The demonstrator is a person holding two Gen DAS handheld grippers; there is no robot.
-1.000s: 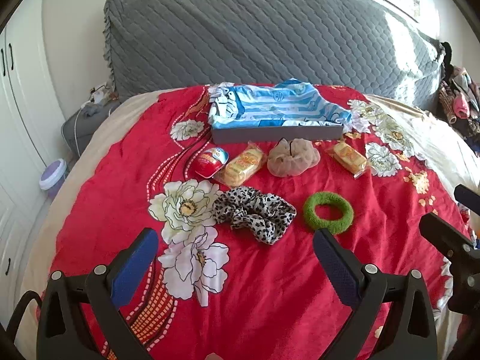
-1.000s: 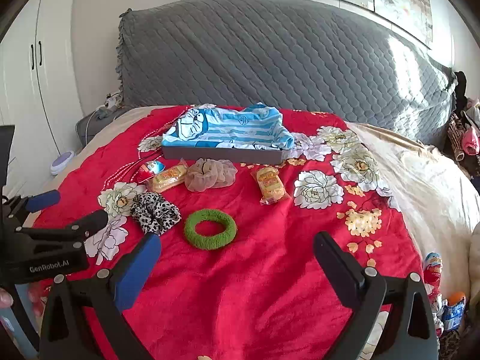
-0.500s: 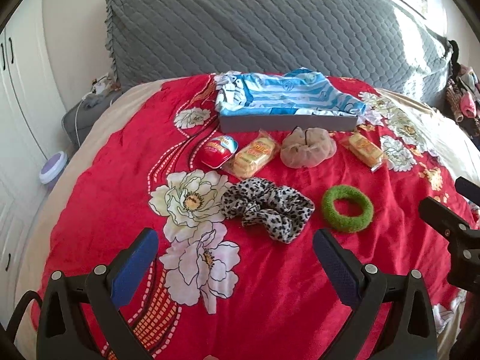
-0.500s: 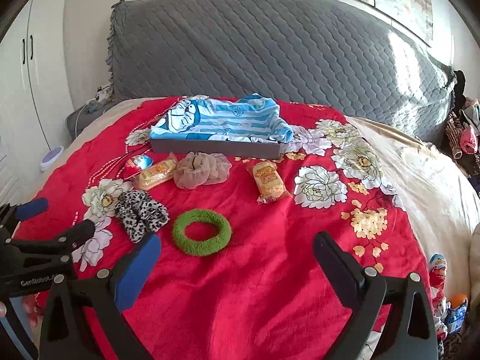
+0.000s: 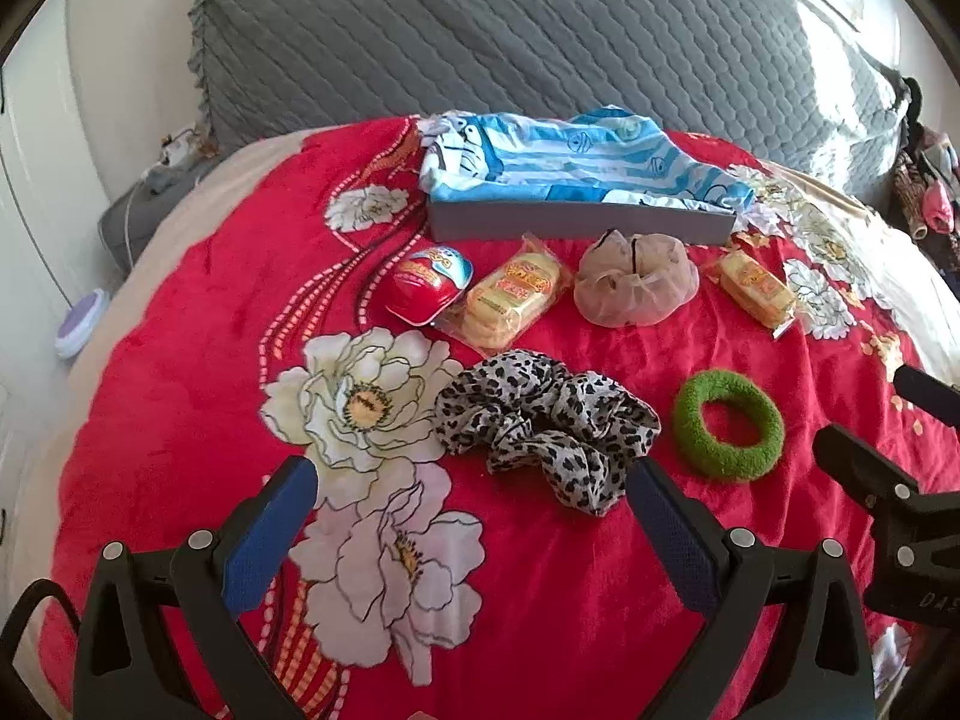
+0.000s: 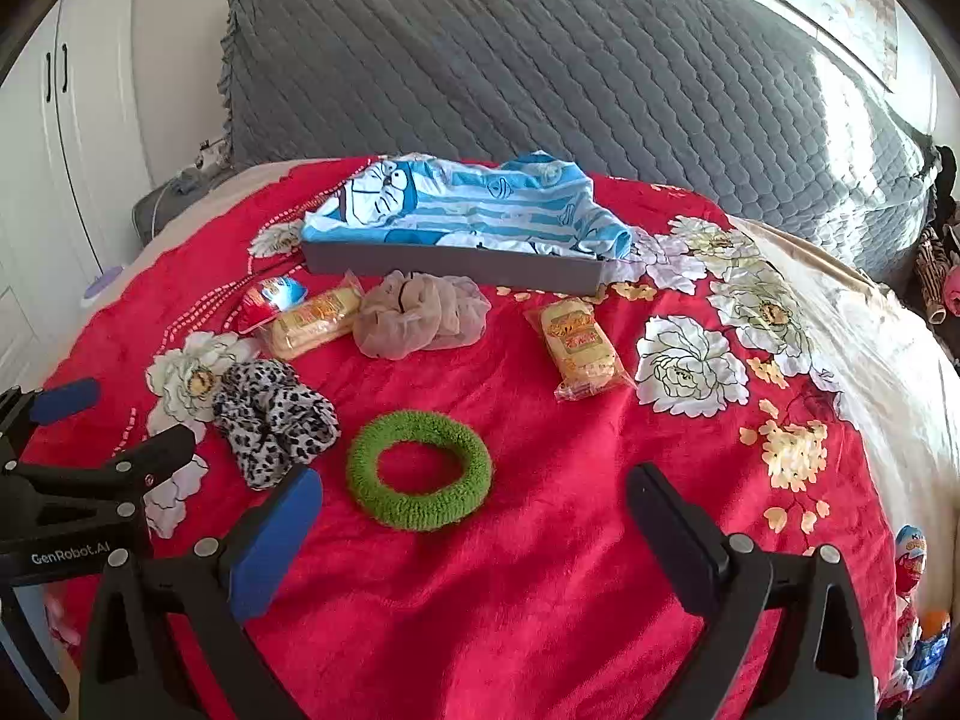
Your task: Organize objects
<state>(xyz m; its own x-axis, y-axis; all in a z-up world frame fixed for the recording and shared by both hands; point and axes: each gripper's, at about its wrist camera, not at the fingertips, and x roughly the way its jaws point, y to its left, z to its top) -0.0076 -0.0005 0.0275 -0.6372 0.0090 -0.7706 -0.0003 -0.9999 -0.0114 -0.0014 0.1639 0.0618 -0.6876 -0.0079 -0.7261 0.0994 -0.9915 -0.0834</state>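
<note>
On the red floral bedspread lie a leopard-print scrunchie (image 5: 543,426) (image 6: 273,414), a green fuzzy scrunchie (image 5: 729,432) (image 6: 420,468), a beige mesh scrunchie (image 5: 636,288) (image 6: 420,315), two yellow snack packs (image 5: 510,300) (image 5: 756,291) (image 6: 579,348) and a red egg-shaped toy (image 5: 426,288) (image 6: 267,300). Behind them stands a grey tray (image 5: 576,222) (image 6: 450,267) with a blue striped cloth (image 5: 576,162) in it. My left gripper (image 5: 471,516) is open just short of the leopard scrunchie. My right gripper (image 6: 471,516) is open, close to the green scrunchie.
A grey quilted headboard (image 5: 540,36) rises behind the tray. White wardrobe doors (image 6: 54,138) and a grey bedside unit (image 5: 138,210) are on the left. Clothes (image 5: 924,192) hang at the right. Small snack items (image 6: 912,564) lie off the bed's right edge.
Both grippers have moved forward toward the objects, which now look larger. The left has closed in on the leopard scrunchie, the right on the green one. Both stay open.
</note>
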